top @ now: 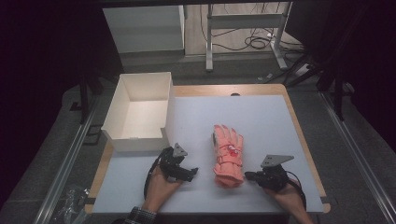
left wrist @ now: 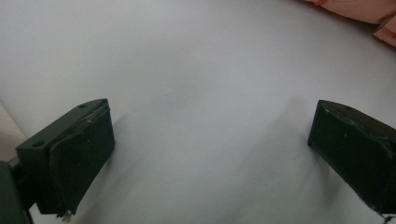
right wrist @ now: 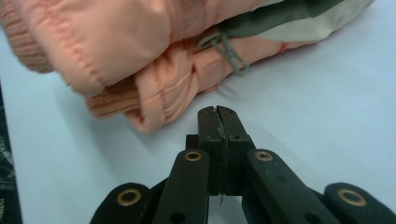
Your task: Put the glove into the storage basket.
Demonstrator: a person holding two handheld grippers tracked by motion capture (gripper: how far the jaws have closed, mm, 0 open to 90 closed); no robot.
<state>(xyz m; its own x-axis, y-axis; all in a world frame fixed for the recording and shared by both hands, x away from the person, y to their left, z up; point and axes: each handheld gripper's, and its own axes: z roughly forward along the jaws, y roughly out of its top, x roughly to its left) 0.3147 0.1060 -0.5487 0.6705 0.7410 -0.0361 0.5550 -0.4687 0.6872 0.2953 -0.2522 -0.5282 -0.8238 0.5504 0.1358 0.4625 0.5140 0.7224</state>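
Note:
A pair of salmon-pink gloves [top: 228, 154] lies stacked on the white table top [top: 261, 121], cuffs toward me, fingers pointing away. In the right gripper view the gloves [right wrist: 154, 42] sit just ahead, with a small grey clip hanging off one. My right gripper [top: 248, 176] rests low beside the cuffs, to their right; its jaws are shut with nothing between them [right wrist: 218, 112], a little short of the fabric. To the left of the gloves my left gripper [top: 193, 171] is held open over bare table [left wrist: 210, 140], and a strip of the gloves [left wrist: 359, 9] shows at the top right.
An open white cardboard box [top: 140, 112] stands at the back left of the table, close behind my left hand. The table's wooden rim [top: 306, 149] runs along the right side. Beyond the table are a desk frame and cables on the floor [top: 252, 37].

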